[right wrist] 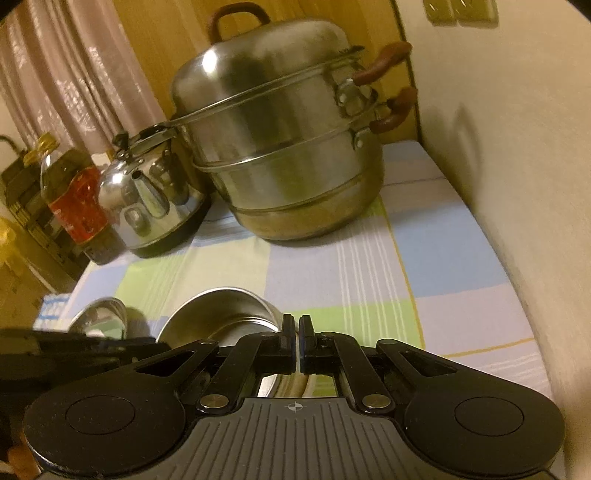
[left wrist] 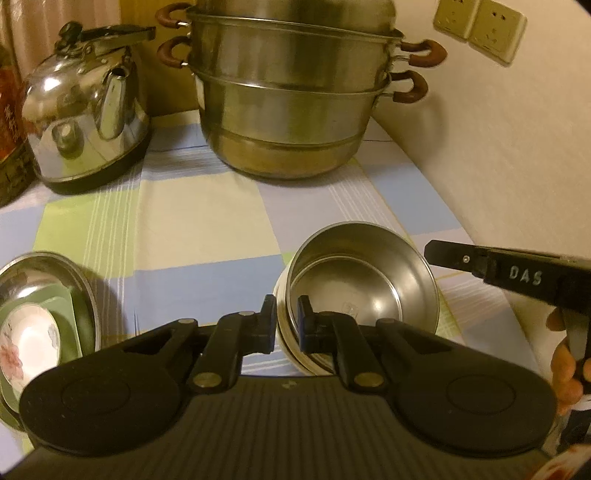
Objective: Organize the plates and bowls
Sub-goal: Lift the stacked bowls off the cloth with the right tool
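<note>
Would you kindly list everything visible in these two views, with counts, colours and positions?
Steamer pot: one, steel with brown handles, back centre of the table.
Kettle: one, shiny steel, left of the steamer pot.
Oil bottle: one, red label, left of the kettle.
Steel bowls: nested stack with cream outer walls, front right, tilted.
Steel dish: one, front left, holding a green plate and floral bowl.
Tablecloth: one, blue, green and cream checks.
Wall sockets: two, cream, right wall.
Left hand-held gripper: black, clamping the stack's rim.
Right hand-held gripper: black, nearly closed at the stack's rim.
</note>
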`<control>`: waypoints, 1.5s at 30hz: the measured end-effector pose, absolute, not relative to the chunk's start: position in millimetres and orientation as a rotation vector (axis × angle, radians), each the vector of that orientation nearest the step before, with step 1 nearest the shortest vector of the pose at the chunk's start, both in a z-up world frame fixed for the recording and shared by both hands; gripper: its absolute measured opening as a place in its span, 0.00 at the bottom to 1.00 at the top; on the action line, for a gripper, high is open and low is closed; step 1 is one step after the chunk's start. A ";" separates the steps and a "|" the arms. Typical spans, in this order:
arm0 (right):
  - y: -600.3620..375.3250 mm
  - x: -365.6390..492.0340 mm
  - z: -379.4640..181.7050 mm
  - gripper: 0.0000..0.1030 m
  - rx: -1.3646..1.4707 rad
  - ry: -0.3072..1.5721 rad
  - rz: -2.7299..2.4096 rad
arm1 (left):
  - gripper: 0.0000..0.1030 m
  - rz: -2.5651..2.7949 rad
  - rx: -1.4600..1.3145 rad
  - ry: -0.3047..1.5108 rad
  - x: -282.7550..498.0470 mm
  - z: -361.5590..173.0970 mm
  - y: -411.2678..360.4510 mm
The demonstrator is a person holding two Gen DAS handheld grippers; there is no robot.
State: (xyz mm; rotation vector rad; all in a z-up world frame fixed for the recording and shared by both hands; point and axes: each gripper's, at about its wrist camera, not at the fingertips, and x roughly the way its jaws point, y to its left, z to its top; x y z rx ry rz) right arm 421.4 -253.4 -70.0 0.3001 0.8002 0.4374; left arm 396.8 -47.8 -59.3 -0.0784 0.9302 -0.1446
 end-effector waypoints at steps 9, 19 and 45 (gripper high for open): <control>-250.5 427.7 -74.1 0.35 0.337 0.798 0.481 | 0.17 -0.155 -0.129 0.974 404.6 -68.2 -46.2; -250.1 450.2 -90.1 0.16 0.396 0.899 0.459 | 0.15 -0.162 -0.145 0.992 412.4 -70.5 -45.5; -237.9 459.9 -96.5 0.29 0.305 1.060 0.393 | 0.29 -0.122 -0.183 1.087 422.1 -86.6 -43.5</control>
